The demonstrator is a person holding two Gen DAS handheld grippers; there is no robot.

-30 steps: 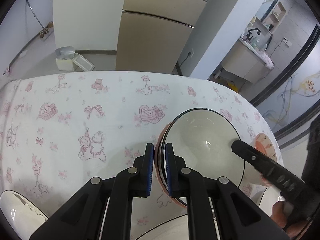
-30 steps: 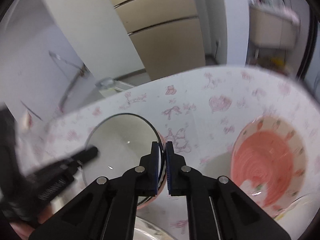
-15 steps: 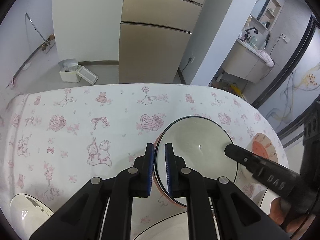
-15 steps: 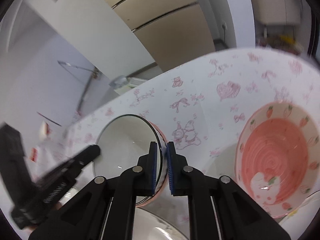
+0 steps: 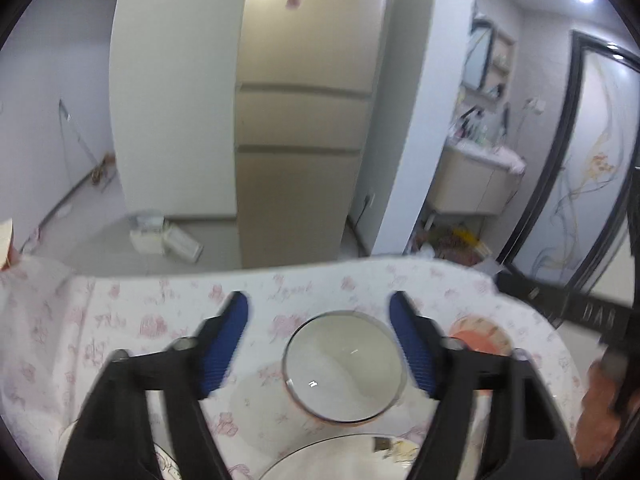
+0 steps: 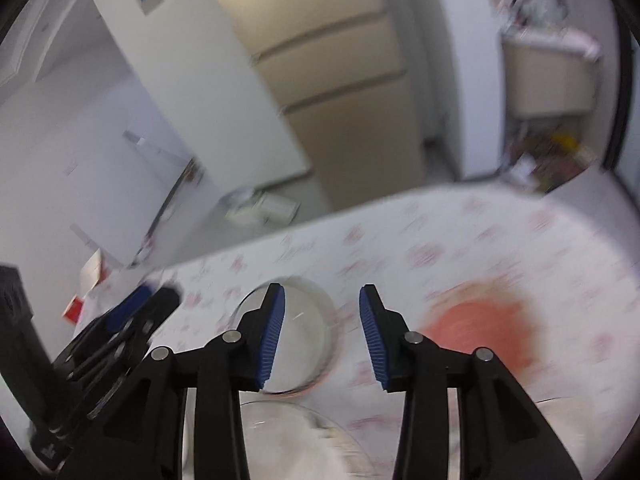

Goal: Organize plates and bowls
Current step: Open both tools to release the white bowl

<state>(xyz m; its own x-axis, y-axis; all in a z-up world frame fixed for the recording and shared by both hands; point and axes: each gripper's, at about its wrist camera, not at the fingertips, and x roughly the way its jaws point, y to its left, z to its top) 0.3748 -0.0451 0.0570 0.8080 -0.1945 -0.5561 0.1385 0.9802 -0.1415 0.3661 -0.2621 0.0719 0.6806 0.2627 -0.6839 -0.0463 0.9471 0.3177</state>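
A beige fridge [image 5: 300,120] stands beyond the pink-printed tablecloth [image 5: 120,320].

Left claw [image 5: 318,344] spread wide, empty; right claw [image 6: 322,334] likewise parted, empty

Desk [image 5: 120,320] covered by white cloth with pink bear, heart and bow prints. On it: white bowl [image 5: 344,366] with dark rim, upright, mid-desk, seeming to sit in a pink one. Pink bowl [image 5: 480,334] with pale patterned rim near it on the right, apart. Large white plate [image 5: 344,456] at near edge, just beside white bowl. Another white dish [image 5: 160,460] at near left, mostly hidden.
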